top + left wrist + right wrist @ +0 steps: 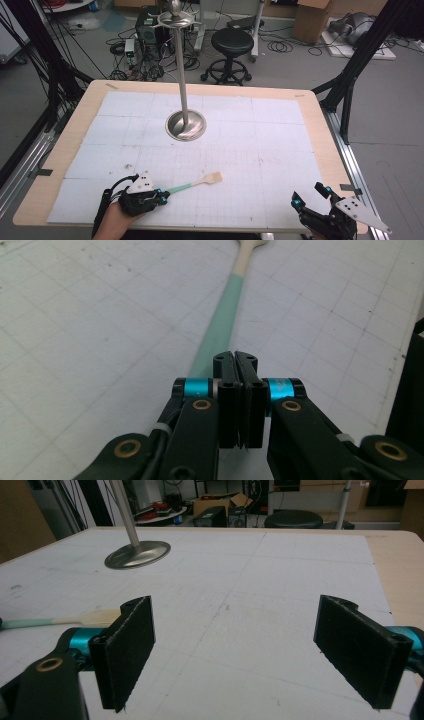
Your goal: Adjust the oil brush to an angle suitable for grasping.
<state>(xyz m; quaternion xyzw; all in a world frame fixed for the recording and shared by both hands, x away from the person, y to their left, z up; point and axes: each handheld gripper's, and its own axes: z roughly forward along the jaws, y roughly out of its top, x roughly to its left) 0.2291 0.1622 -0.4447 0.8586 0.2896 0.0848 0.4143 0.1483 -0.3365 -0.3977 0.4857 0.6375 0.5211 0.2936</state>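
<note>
High view showed the left gripper (162,196) pinching the spatula (197,183) by its mint handle end; light, stiff, probably slippery. Right gripper (311,196) stood spread, empty.

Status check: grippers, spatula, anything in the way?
Left gripper shut on spatula handle. Right gripper open, empty. Spatula low over mat, blade toward the stand; path clear.

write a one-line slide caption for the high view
Left gripper shut on a green-handled spatula lying on the gridded mat; right gripper open, metal stand behind.
</note>
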